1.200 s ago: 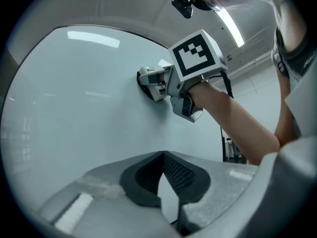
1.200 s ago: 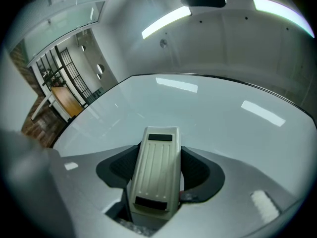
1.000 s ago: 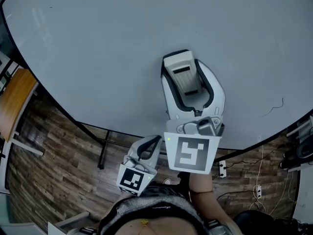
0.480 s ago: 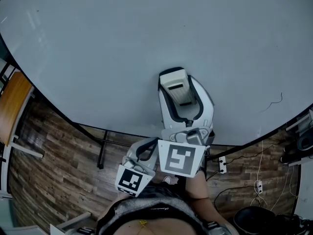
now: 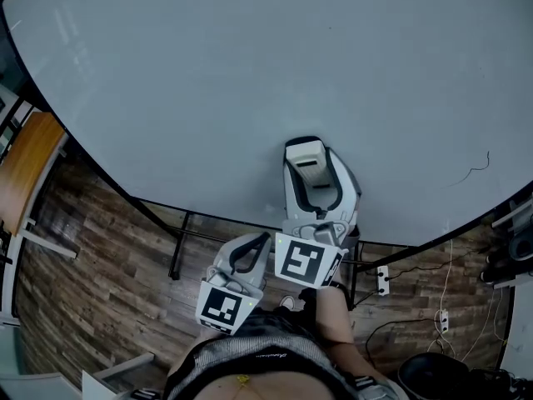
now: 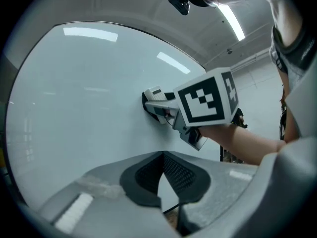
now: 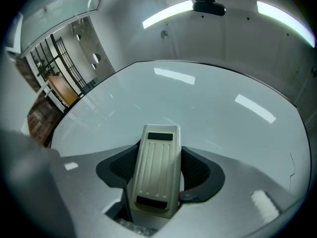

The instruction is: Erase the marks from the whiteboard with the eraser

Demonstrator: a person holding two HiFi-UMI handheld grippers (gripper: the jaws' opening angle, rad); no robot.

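Right gripper point(image 5: 316, 177) clamps the eraser point(image 7: 157, 157) lengthwise along its jaws, seemingly touching the whiteboard point(image 5: 208, 82); left gripper point(image 6: 162, 182) closed, empty.

Head view plus two close views, shared whiteboard point(image 5: 208, 98)

whiteboard point(image 5: 208, 73) glossy, smooth, reflective. eraser point(image 7: 156, 167) matt ribbed cream plastic. left gripper point(image 6: 162, 156) pads point(image 6: 184, 175) black, mesh-textured. floor point(image 5: 92, 257) below whiteboard: wood plank.
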